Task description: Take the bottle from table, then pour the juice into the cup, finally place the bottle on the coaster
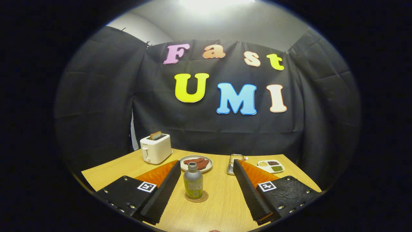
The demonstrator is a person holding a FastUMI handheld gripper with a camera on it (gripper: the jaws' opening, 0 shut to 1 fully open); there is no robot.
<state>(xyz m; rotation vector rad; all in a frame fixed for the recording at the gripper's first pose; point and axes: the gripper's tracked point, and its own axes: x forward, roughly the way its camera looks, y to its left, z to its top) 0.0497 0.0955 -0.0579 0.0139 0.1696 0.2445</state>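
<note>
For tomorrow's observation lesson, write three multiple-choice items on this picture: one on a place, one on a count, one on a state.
1. Where does the bottle stand?
A. on the coaster
B. on the plate
C. on the toaster

2. How many sections of food does the tray hold?
A. one
B. three
C. six

3. How is the gripper?
A. shut on the bottle
B. open, bottle between the fingers, untouched
C. shut on nothing

Key: 1 A, its base sits on the round coaster. 2 B, three separate patches show. 3 B, gaps show on both sides of the bottle.
</note>
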